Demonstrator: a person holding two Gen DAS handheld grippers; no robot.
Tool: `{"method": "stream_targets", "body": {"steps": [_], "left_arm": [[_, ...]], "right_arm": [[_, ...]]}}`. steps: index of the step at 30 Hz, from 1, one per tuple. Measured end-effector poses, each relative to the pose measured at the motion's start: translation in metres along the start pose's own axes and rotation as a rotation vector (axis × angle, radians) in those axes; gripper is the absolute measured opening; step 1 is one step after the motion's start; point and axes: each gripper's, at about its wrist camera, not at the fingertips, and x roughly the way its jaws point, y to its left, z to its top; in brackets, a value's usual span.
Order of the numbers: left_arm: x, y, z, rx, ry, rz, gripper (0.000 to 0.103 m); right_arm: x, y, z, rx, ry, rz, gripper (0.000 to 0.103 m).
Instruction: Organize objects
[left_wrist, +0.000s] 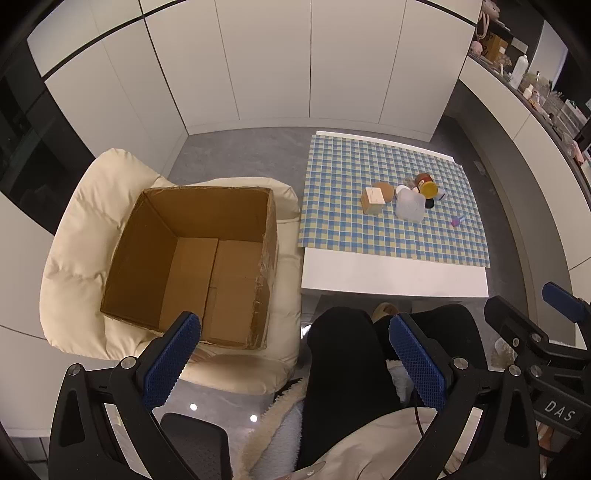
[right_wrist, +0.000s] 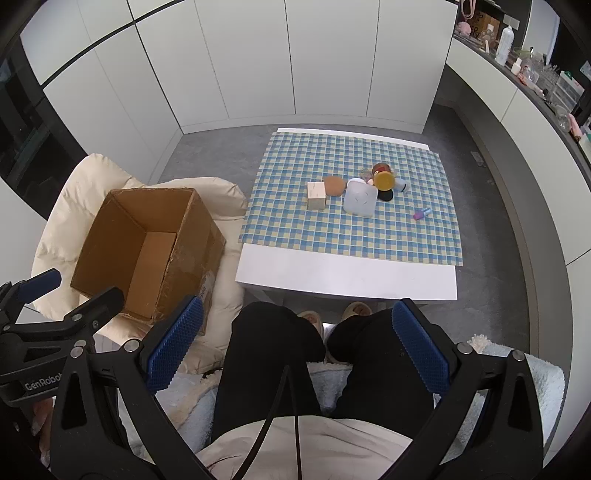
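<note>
An empty cardboard box (left_wrist: 192, 258) (right_wrist: 147, 251) sits open on a cream padded chair (left_wrist: 85, 258). On the checked cloth (right_wrist: 351, 229) of a low white table (right_wrist: 347, 277) lies a cluster: a wooden cube (right_wrist: 316, 196), a brown round pad (right_wrist: 334, 184), a translucent white container (right_wrist: 360, 201), a yellow-lidded jar (right_wrist: 384, 179) and a small pink-purple item (right_wrist: 421, 214). My left gripper (left_wrist: 295, 354) is open over the person's lap, with nothing between its blue pads. My right gripper (right_wrist: 299, 343) is open too, above the knees, well short of the table.
The person's black-trousered legs (right_wrist: 280, 350) and slippers (right_wrist: 354, 310) lie beneath both grippers. White cabinet doors (right_wrist: 295, 55) line the back wall. A cluttered counter (right_wrist: 535, 70) runs along the right. Grey floor (right_wrist: 221, 147) surrounds the table.
</note>
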Motion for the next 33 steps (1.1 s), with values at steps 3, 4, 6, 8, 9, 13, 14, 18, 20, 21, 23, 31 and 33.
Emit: {"method": "stream_targets", "body": {"steps": [3, 4, 6, 8, 9, 13, 14, 18, 20, 21, 23, 31, 33], "left_arm": [[0.0016, -0.0028, -0.0004, -0.001, -0.002, 0.01, 0.102], [0.0015, -0.0029, -0.0005, -0.001, -0.002, 0.012, 0.102], [0.0015, -0.0039, -0.0014, -0.001, -0.002, 0.011, 0.102], [0.0017, -0.0039, -0.0015, -0.003, -0.001, 0.008, 0.102], [0.0015, -0.0038, -0.0018, -0.004, -0.001, 0.008, 0.102], [0.002, -0.0025, 0.0007, -0.001, 0.0, 0.004, 0.102], [0.002, -0.0021, 0.0008, -0.002, 0.0, 0.002, 0.102], [0.0017, -0.0016, 0.0004, -0.002, -0.001, 0.002, 0.102], [0.0021, -0.0021, -0.0002, 0.001, -0.001, 0.005, 0.102], [0.0019, -0.0025, 0.0002, 0.001, 0.0, 0.005, 0.102], [0.0022, -0.0028, 0.0002, -0.001, 0.003, 0.002, 0.102], [0.0023, -0.0023, 0.0014, -0.004, 0.006, -0.005, 0.102], [0.0027, -0.0018, 0.001, -0.006, 0.007, -0.006, 0.102]], "right_arm": [[0.0012, 0.0024, -0.0005, -0.01, 0.003, 0.0, 0.103], [0.0015, 0.0036, -0.0005, -0.016, 0.003, -0.002, 0.103], [0.0018, 0.0045, -0.0011, -0.021, 0.002, -0.005, 0.103], [0.0021, 0.0046, -0.0017, -0.022, 0.001, -0.003, 0.103], [0.0024, 0.0045, -0.0013, -0.021, 0.002, -0.001, 0.103], [0.0029, 0.0041, -0.0011, -0.021, 0.004, 0.001, 0.103], [0.0027, 0.0036, -0.0014, -0.021, 0.003, 0.002, 0.103], [0.0013, 0.0038, -0.0038, -0.026, -0.001, 0.006, 0.103], [0.0011, 0.0049, -0.0044, -0.031, -0.003, 0.002, 0.103], [0.0012, 0.0058, -0.0043, -0.034, -0.003, -0.001, 0.103], [0.0017, 0.0057, -0.0047, -0.034, -0.001, 0.001, 0.103], [0.0011, 0.0039, -0.0074, -0.036, 0.002, 0.004, 0.103], [-0.0001, 0.0031, -0.0077, -0.036, -0.001, 0.007, 0.103]]}}
